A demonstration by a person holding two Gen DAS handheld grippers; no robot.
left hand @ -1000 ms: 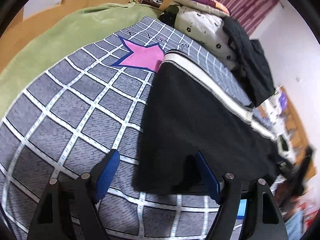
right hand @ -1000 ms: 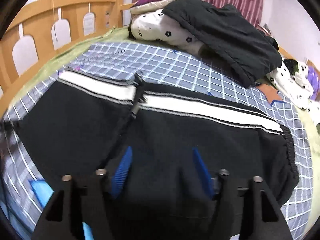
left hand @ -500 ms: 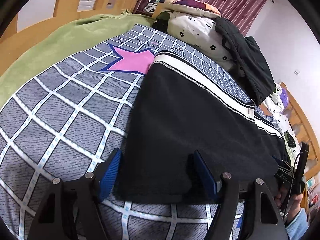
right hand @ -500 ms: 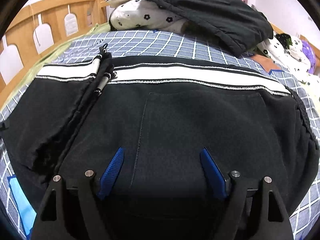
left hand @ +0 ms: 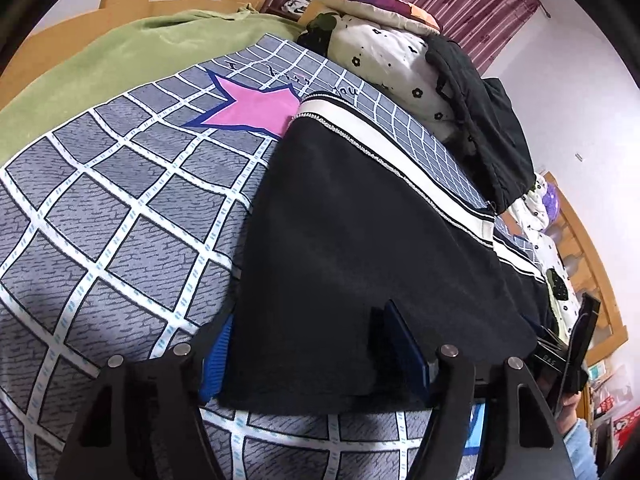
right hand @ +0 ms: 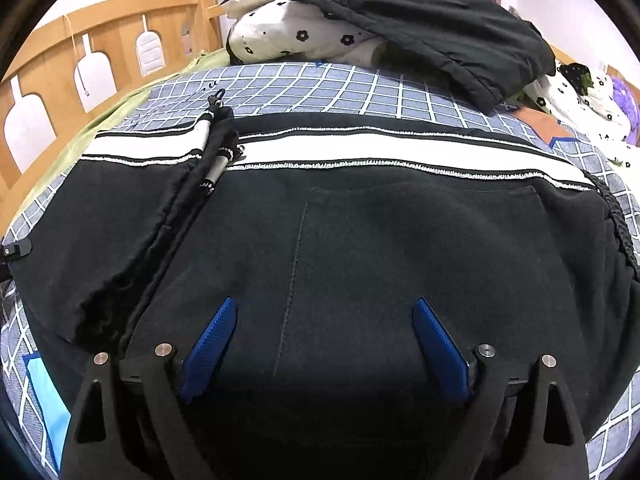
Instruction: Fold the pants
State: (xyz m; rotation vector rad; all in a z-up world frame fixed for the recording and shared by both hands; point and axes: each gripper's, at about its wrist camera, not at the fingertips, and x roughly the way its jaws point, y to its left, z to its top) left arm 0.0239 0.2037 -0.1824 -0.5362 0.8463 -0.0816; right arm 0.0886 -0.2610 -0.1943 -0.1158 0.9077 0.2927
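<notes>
Black pants with a white side stripe lie flat on the checked bed cover. In the right wrist view the pants fill the frame, with a back pocket in the middle and the leg ends folded over at left. My left gripper is open, its blue fingers either side of the pants' near edge at the hem end. My right gripper is open, low over the pants' seat, nothing between its fingers.
A grey checked cover with a pink star spreads left. Floral pillows and a black jacket pile at the back. A wooden bed rail runs at left. A green blanket lies along the far side.
Both grippers have moved closer to the pants and lower. The left gripper's fingers now straddle the pants' edge; the right one sits further over the seat.
</notes>
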